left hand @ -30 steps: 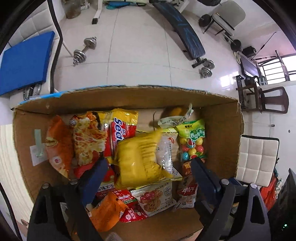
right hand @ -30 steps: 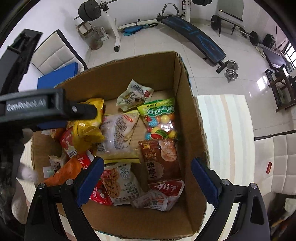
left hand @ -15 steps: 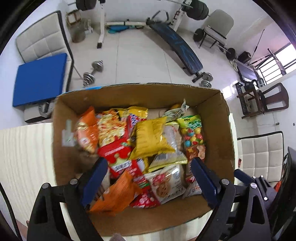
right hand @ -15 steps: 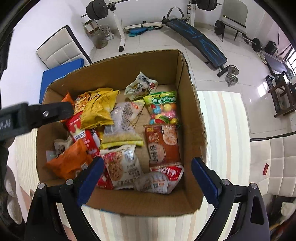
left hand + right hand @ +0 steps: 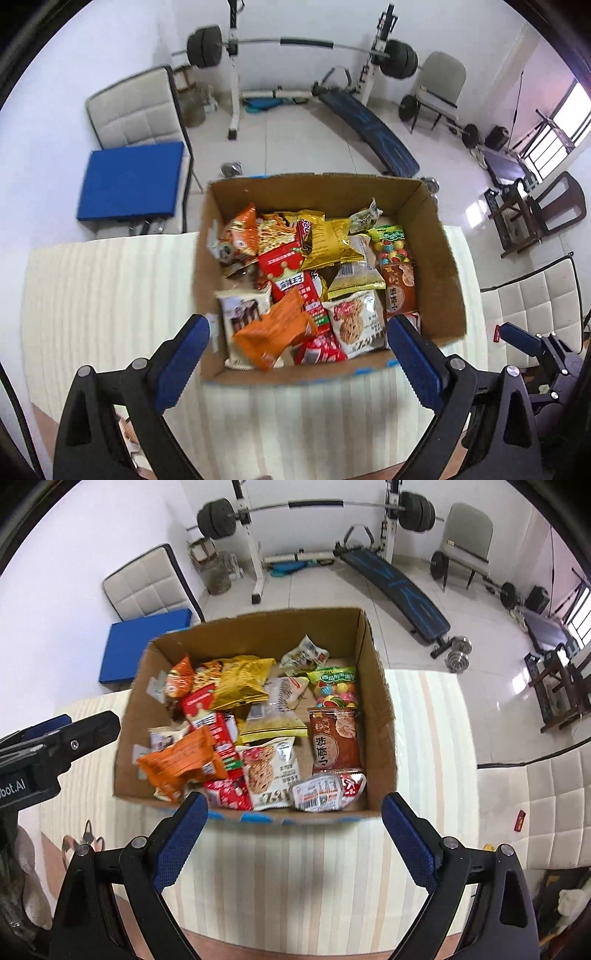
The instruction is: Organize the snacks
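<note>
An open cardboard box (image 5: 439,266) stands on a striped cloth and holds several snack packs. Among them are a yellow bag (image 5: 328,242), an orange bag (image 5: 277,330), a cookie pack (image 5: 356,323) and a green candy bag (image 5: 389,245). The box also shows in the right wrist view (image 5: 380,709), with the orange bag (image 5: 181,762) at its left. My left gripper (image 5: 297,354) is open and empty, above the box's near edge. My right gripper (image 5: 291,830) is open and empty, also by the near edge. The left gripper's body (image 5: 48,746) shows at the right view's left side.
The box sits on a table with a striped cloth (image 5: 103,295). Beyond it are a blue-cushioned chair (image 5: 133,181), a barbell rack (image 5: 299,44), a sit-up bench (image 5: 369,133) and dumbbells (image 5: 458,657) on the tiled floor. A white padded chair (image 5: 532,306) stands at the right.
Both grippers have pulled back and up from inside the box, so the whole box and the table around it now show. Both stay open and empty.
</note>
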Available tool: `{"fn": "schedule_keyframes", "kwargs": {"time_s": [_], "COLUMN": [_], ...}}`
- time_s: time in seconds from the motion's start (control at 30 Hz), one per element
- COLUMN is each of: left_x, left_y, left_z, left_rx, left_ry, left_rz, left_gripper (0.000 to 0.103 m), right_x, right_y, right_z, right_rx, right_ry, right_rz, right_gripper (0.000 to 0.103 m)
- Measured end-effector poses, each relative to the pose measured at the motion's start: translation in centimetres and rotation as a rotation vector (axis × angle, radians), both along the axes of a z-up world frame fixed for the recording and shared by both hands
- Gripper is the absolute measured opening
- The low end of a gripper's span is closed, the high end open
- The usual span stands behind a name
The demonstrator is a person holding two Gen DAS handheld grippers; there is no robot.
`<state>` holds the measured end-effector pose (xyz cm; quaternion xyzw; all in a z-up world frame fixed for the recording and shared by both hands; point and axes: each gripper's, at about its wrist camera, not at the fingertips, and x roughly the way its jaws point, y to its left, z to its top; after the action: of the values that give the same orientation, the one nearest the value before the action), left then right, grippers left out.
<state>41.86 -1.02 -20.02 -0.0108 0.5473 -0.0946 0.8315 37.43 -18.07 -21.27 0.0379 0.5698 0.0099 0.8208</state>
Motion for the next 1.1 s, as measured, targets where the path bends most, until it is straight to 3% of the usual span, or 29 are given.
{"fn": "schedule_keyframes", "kwargs": {"time_s": [0.2,0.53,1.1], "left_x": [-6.4,-15.6,-25.5], "left_y": [1.2,1.8,1.5], "left_z": [3.5,6.5,10.3], "left_rx": [0.027,0.046,0.014], "left_ry": [-0.116,-0.197,-0.202], "left_rz": [0.031,0.047,0.076], "left_gripper": [0.099,0.099,0.099], "right_x": [-5.4,-14.4,-27.7], "right_y": [0.8,1.2,0.0], "right_z": [3.9,8.9,15.5], "right_rx": [-0.001,-0.014,-0.028], "right_ry": [-0.080,-0.187,-0.277], "right_rz": [0.012,0.020,0.005], "right_gripper": [0.097,0.097,0.097]}}
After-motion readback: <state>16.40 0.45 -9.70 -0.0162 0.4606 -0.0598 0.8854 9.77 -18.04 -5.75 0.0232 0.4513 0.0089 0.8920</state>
